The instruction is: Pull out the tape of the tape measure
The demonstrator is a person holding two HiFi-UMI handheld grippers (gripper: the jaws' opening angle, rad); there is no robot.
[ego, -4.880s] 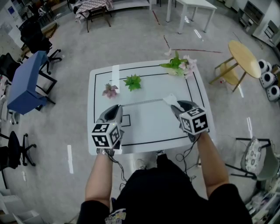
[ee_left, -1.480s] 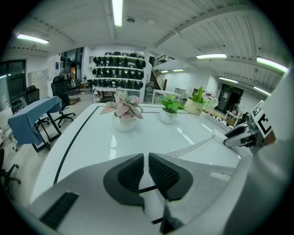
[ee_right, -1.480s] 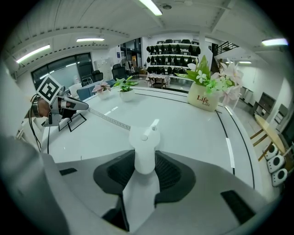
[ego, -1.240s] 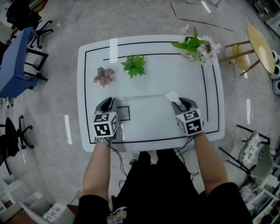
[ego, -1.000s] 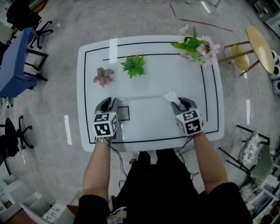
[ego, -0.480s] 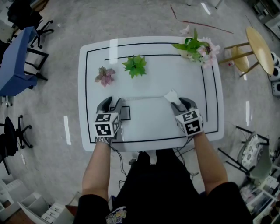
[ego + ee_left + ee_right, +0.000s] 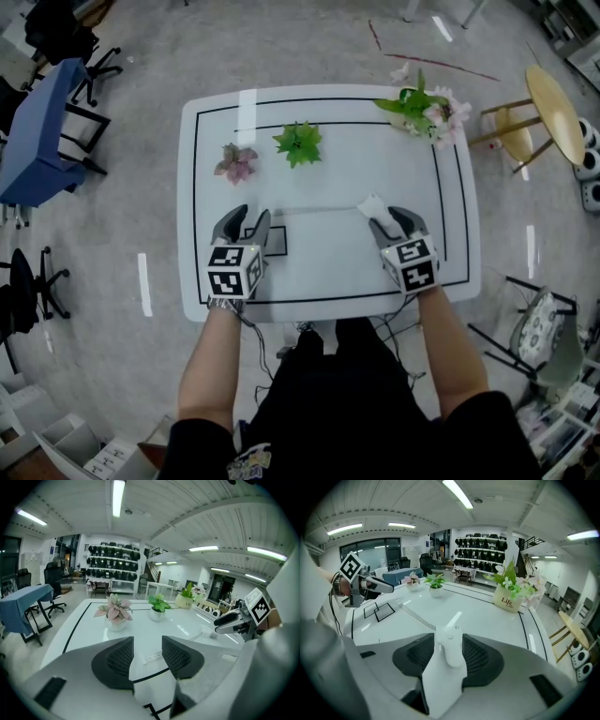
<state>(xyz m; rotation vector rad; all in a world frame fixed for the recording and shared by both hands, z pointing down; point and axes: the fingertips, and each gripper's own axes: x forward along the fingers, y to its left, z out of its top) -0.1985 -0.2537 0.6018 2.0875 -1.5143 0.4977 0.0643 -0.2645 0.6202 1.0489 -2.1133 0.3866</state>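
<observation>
Tape measure (image 7: 449,651), a white case, stands a little right of the middle of the head view, on the white tabletop (image 7: 337,169). It is between the jaws of the right gripper (image 7: 390,221); these jaws are opening, and their pads are just beside the case. The tape (image 7: 314,208) lies pulled out flat toward the left. Its end (image 7: 152,657) rests on the tabletop between the jaws of the left gripper (image 7: 251,218), which are opening too and grip nothing.
</observation>
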